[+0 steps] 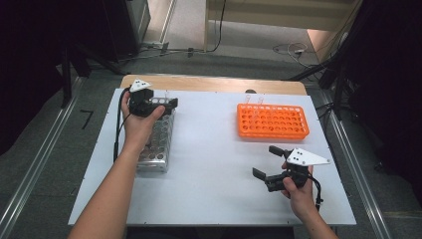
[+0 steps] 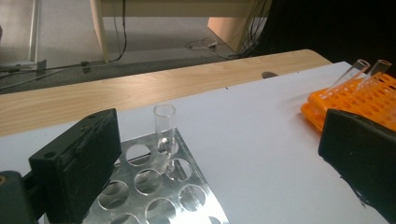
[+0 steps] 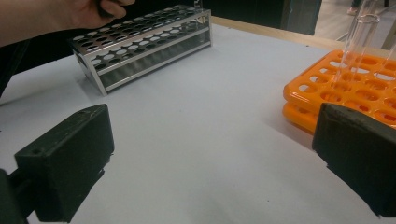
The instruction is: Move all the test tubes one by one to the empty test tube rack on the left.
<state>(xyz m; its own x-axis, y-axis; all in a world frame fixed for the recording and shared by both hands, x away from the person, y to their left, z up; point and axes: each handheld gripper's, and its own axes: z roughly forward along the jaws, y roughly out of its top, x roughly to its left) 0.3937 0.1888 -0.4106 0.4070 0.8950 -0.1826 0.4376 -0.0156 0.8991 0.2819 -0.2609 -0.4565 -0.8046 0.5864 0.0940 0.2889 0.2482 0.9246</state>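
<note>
Black left tongs are wide open with nothing held, just above the silver rack. One clear glass tube stands upright in a hole at the rack's far end. Right tongs are open and empty too, over the white worktop, near the orange rack.

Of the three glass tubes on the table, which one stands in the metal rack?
The single glass tube between the open left gripper's jaws stands upright in a corner hole of the metal rack. The other two tubes lean in the orange rack.
</note>
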